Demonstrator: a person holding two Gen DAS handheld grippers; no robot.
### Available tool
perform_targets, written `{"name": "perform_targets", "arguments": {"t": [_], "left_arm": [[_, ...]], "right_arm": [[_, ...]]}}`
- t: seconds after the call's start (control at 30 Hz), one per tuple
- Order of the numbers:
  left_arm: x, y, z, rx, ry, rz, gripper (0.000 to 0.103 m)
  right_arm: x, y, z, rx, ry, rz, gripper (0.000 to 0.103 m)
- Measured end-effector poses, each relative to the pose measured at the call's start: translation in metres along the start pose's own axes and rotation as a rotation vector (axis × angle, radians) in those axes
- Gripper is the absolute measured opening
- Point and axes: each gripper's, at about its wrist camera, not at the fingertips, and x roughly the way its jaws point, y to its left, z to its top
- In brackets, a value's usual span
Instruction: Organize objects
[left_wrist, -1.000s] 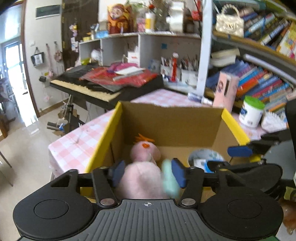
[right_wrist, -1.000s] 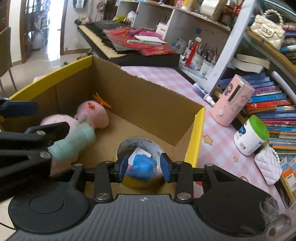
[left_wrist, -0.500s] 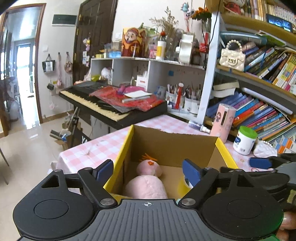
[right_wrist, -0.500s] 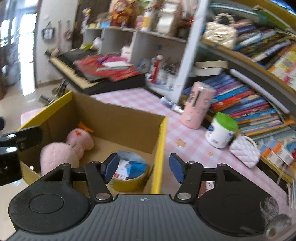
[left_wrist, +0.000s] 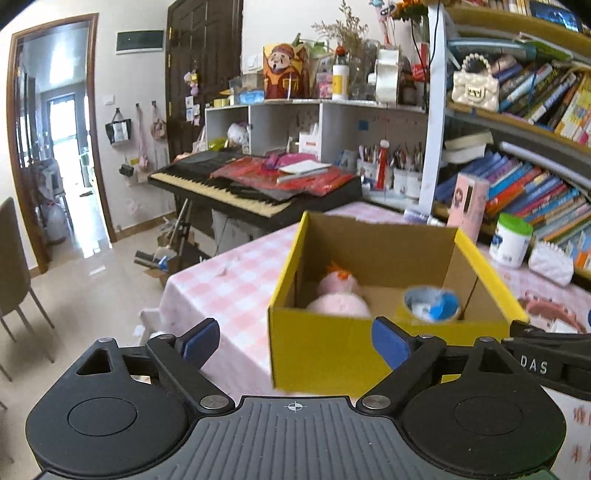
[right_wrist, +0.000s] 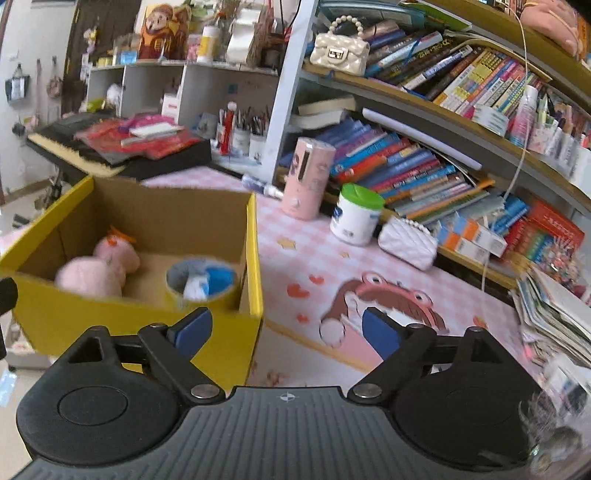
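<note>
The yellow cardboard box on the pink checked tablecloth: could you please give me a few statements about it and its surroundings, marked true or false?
1. A pink plush toy lies inside the yellow cardboard box. True.
2. A yellow roll of tape lies in the box beside the toy. True.
3. The white jar with the green lid is inside the box. False: it stands on the pink checked tablecloth, outside the box.
4. The right gripper holds the toy. False: its jaws are opening and nothing is between them.
5. The left gripper grips the tape. False: its jaws are opening, empty.

one box (left_wrist: 332, 350), one plush toy (left_wrist: 338, 299), one tape roll (left_wrist: 430, 304)
</note>
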Motion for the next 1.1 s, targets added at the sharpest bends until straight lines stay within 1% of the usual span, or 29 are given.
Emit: {"name": "perform_targets", "arguments": {"t": [0.13, 0.27, 0.47, 0.77, 1.1], "left_arm": [[-0.010, 0.005, -0.010, 0.020, 0.022, 0.017, 0.098], [-0.019, 0.011, -0.022, 0.044, 0.043, 0.020, 0.099], [-0.031, 0.017, -0.035, 0.078, 0.079, 0.016, 0.099], [-0.046, 0.022, -0.053, 0.104, 0.111, -0.019, 0.099], [-0.059, 0.010, -0.069, 0.166, 0.138, -0.082, 0.099]], "right_arm": [[-0.012, 0.010, -0.018, -0.023, 0.031, -0.017, 0.095], [-0.026, 0.021, -0.035, -0.056, 0.044, -0.023, 0.096], [-0.045, 0.029, -0.052, -0.059, 0.058, -0.028, 0.097], [-0.066, 0.027, -0.076, -0.034, 0.091, -0.057, 0.098], [-0.086, 0.012, -0.099, 0.020, 0.129, -0.093, 0.098]]}}
